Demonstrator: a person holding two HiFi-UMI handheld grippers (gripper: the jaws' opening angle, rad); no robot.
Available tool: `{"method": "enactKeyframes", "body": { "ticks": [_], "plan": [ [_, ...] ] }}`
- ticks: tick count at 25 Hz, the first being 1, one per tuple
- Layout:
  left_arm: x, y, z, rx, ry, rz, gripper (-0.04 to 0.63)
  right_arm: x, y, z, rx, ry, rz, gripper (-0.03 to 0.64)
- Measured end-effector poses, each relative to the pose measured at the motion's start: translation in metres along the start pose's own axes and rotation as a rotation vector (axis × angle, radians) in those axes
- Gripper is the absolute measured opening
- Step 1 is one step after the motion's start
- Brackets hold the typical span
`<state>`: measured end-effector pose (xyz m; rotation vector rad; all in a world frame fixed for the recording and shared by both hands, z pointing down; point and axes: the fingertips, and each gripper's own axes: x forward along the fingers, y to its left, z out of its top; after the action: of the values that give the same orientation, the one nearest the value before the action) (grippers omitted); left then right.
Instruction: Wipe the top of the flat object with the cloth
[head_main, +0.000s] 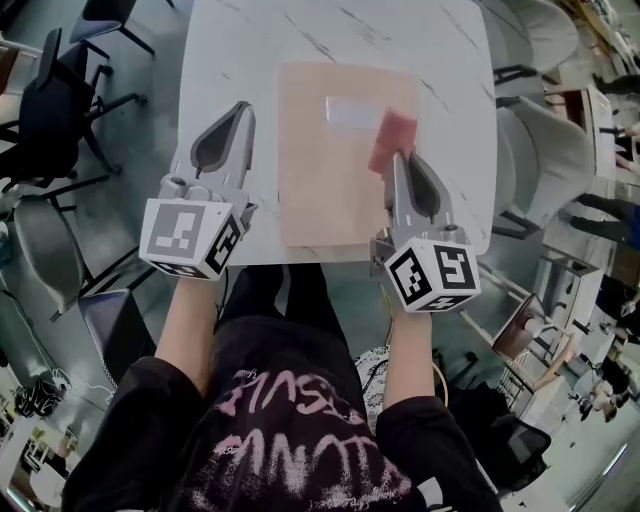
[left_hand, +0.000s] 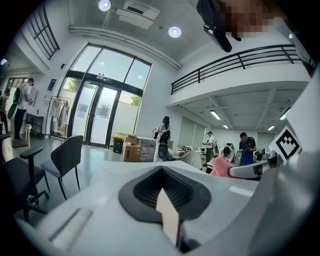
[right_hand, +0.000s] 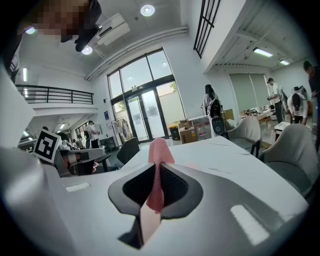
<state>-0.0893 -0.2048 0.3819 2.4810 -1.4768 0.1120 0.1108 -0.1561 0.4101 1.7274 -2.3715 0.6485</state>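
Observation:
A flat beige board lies in the middle of the white marble table. My right gripper is shut on a pink cloth, which hangs over the board's right part, near a pale rectangle on it. In the right gripper view the pink cloth sticks up from between the closed jaws of that gripper. My left gripper sits over the bare table left of the board, shut with nothing in it. Its jaws meet in the left gripper view, where the cloth shows at right.
Black chairs stand off the table's left side and grey chairs off its right. The table's near edge runs just below the board. Boxes and people stand far back in the hall.

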Motion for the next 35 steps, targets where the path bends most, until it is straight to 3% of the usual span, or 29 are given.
{"method": "enactKeyframes", "body": {
  "ticks": [15,26,35],
  "plan": [
    [0.002,0.002,-0.008,-0.017,0.009,0.005,0.001,0.008,-0.002,0.001,-0.012,0.013,0.007,0.048],
    [-0.003,0.01,-0.013,-0.047,0.005,0.028,0.001,0.054,0.036,0.025,-0.055,0.029,0.114,0.048],
    [-0.013,0.023,-0.013,-0.048,-0.012,0.071,0.001,0.1,0.093,0.017,-0.091,0.13,0.267,0.048]
  ]
}}
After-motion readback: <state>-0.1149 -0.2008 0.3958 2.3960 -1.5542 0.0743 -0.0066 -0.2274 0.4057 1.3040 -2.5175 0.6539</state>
